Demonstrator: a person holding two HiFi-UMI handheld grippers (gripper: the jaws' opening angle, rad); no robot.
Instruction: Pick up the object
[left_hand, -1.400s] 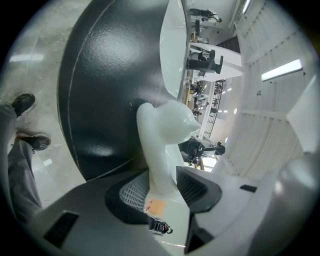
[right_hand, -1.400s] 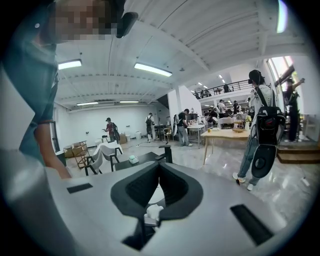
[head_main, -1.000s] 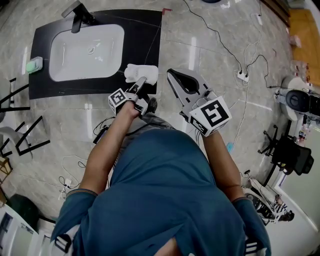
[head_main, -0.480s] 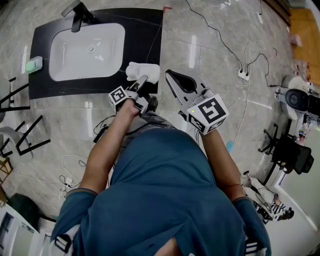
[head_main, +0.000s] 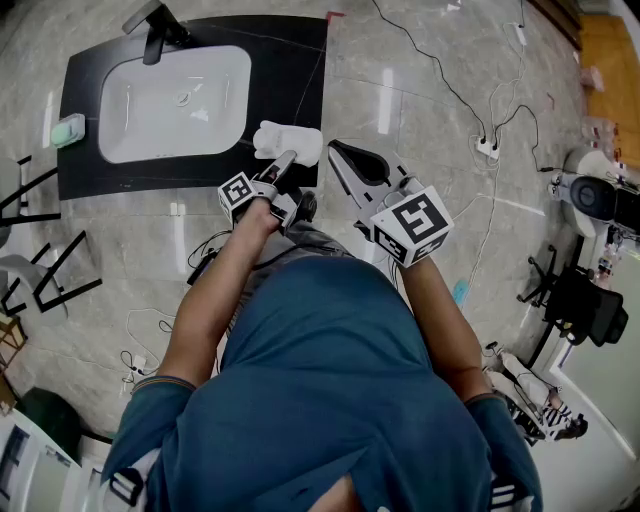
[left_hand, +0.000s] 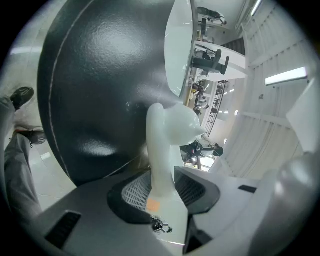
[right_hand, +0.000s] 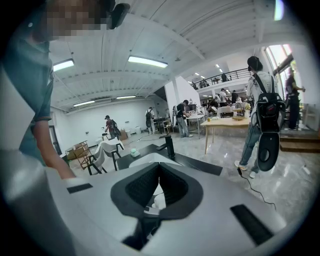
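Note:
A glossy white object (head_main: 290, 140) with a narrow stem and a rounded head (left_hand: 167, 130) rests on the near right corner of the black mat (head_main: 290, 60). My left gripper (head_main: 286, 160) is at it. In the left gripper view (left_hand: 161, 175) the stem fills the gap between the two black pads and touches both while the jaws are closing. My right gripper (head_main: 338, 151) hovers over the marble floor just right of the object. Its fingertips (right_hand: 160, 166) meet and nothing is between them.
A white basin (head_main: 120, 150) with a black faucet (head_main: 155, 35) is set in the mat, and a green soap (head_main: 69, 129) lies at its left. Black frames (head_main: 40, 270) stand at the left. Cables and a power strip (head_main: 486, 151) run across the floor on the right.
The right gripper has drifted slightly left, towards the object. The left gripper has stayed at the white object.

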